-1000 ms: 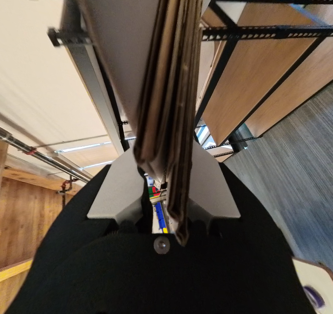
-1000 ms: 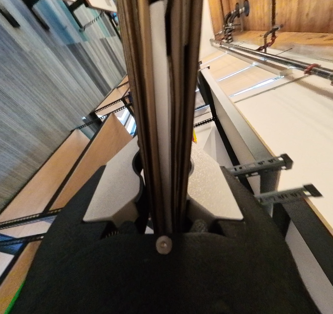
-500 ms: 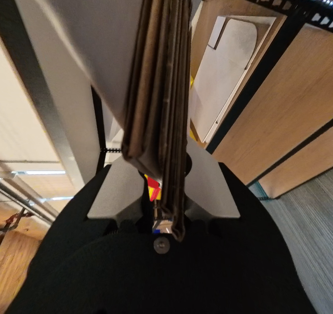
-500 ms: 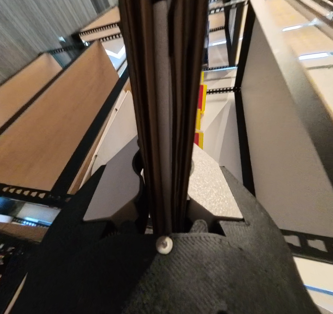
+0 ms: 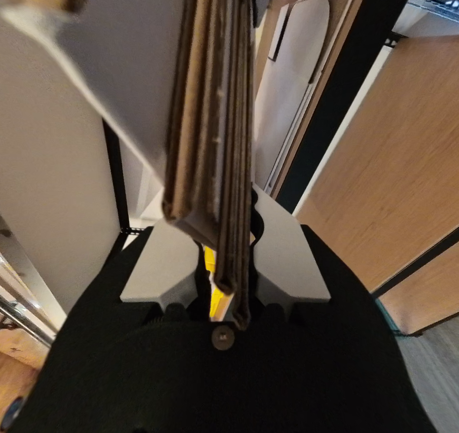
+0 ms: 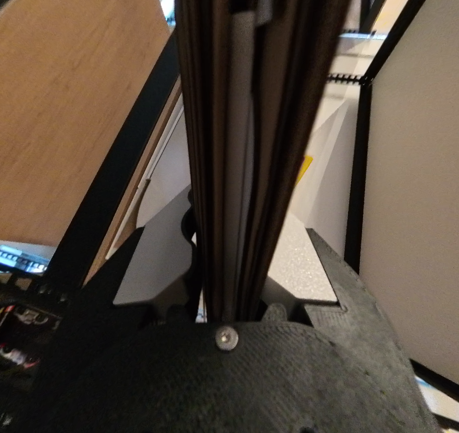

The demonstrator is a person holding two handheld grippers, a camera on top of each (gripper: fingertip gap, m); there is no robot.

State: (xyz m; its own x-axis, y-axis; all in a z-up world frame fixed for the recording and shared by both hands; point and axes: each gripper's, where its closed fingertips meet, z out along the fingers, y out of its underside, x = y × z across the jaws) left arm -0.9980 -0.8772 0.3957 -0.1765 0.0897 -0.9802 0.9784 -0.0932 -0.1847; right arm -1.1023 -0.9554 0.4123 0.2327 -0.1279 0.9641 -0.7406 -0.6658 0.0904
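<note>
A stack of flattened brown cardboard sheets (image 5: 218,123) stands on edge between the pale fingers (image 5: 164,259) of my left gripper (image 5: 228,254), which is shut on it. The same stack (image 6: 238,123), with a white sheet in its middle, runs up through my right gripper (image 6: 233,259), which is also shut on it, between its pale fingers (image 6: 295,267). Both views are rolled sideways. The far end of the stack runs out of the top of both frames.
A black metal shelving rack (image 5: 347,86) with wood-look shelves (image 5: 387,173) lies close ahead. A flat white rounded panel (image 5: 293,103) leans in one bay. White panels (image 6: 417,173) flank the other side. Yellow bins (image 5: 214,299) show behind the stack. Grey carpet (image 5: 432,361) lies at the right. There is about 15 cm between the tips of the two grippers.
Both grippers have carried the cardboard closer to the rack. The shelves and white panel now fill the views; the ceiling pipes and most of the carpet have dropped out.
</note>
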